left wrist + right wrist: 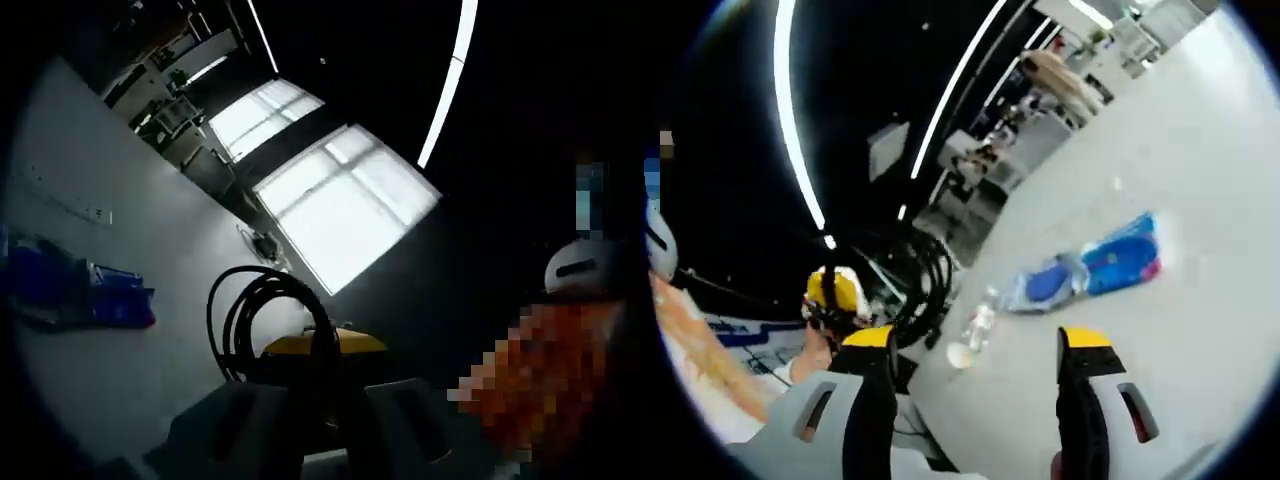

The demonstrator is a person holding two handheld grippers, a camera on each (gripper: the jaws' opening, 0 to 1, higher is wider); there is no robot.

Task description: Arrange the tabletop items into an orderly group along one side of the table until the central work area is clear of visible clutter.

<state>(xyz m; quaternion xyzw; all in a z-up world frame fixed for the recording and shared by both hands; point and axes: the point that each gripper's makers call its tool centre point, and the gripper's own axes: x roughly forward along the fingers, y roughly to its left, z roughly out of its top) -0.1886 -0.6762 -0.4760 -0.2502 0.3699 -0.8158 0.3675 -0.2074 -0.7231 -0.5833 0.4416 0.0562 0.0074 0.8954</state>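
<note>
left gripper view: the left gripper (pixel 330 400) has its jaws nearly together, pinched on a coil of black cable (pixel 262 315) that loops up over the table (pixel 130 180)
yellow bit: right behind the cable at the jaw tips, a yellow-topped part (pixel 325 343), can't say what it belongs to
blue packets: blue packaging (pixel 75 290) lies flat toward the table's far side in this view, well apart from the cable
strip on table: a pale strip with small marks (pixel 70 205) beyond the packaging, too small to make out
room: dim, dark ceiling with a long light strip (pixel 450 80), bright windows (pixel 340 200), desks further back
right gripper view: the right gripper (pixel 980 345) stands wide open, nothing between the jaws
seen from here: left gripper's yellow end (pixel 835 292) with the cable coil (pixel 920 275) hanging off the table edge side
clutter: a clear plastic bottle (pixel 980 325) lying down near the table edge, its long axis running away from the edge toward the blue wrappers (pixel 1095 265)
</note>
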